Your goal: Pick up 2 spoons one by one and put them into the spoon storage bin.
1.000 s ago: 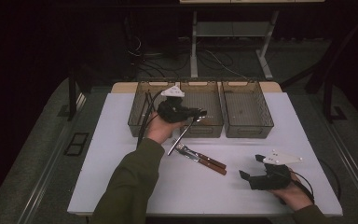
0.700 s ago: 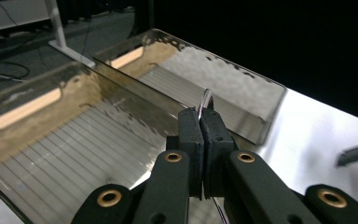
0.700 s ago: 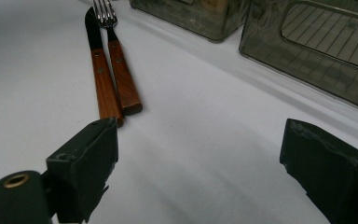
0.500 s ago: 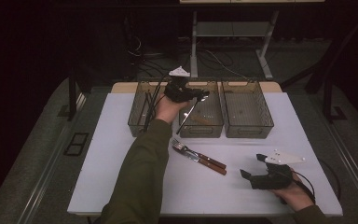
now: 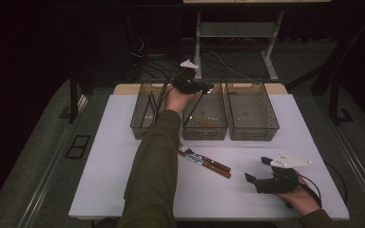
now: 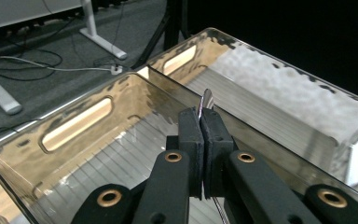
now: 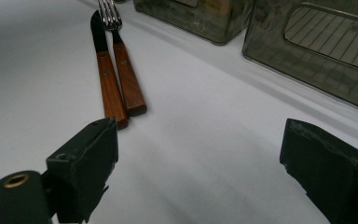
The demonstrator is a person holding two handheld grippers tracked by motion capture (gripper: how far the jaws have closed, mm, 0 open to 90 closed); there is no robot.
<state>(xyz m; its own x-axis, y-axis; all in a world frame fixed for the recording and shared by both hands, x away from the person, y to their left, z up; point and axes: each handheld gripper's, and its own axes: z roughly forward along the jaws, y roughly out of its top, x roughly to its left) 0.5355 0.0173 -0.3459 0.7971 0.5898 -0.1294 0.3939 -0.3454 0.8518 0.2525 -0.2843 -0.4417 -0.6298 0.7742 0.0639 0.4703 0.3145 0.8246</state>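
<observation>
**Thin metal utensil pinched over the middle bin**

Metal, thin and grey, shows edge-on between the pads of the left gripper point(image 6: 201, 140), whose jaws are pressed together on it. In the left gripper view only a short tip of this utensil point(image 6: 206, 100) rises above the pads, and a sliver of it runs down below them; what kind of piece it is cannot be told from there. In the high view the left gripper point(image 5: 204, 87) is held above the far rim of the middle bin point(image 5: 217, 133), and the utensil point(image 5: 193, 108) hangs from it as a dark slender line. Its long axis slants down and toward the near left of that bin, with the low end over the bin's floor. Whether that end touches the floor is too small to make out. A tan, elongated thing point(image 5: 205, 122) lies inside the middle bin; its kind is unclear.

Just left of the middle bin stands the left bin point(image 5: 139, 127), with dark slim pieces leaning in it, partly hidden by the person's sleeve point(image 5: 154, 161). Just right of it stands the right bin point(image 5: 252, 133).

In front of the middle bin, on the white tabletop point(image 5: 104, 156), a wooden-handled knife point(image 7: 103, 65) and a wooden-handled fork point(image 7: 123, 65) lie side by side, touching, blade and tines pointing toward the bins. The fork's tines are cut off by the top edge of the right gripper view.

The right gripper point(image 5: 259, 170) rests well to the near right of the middle bin, its jaws spread wide with nothing between them.
</observation>
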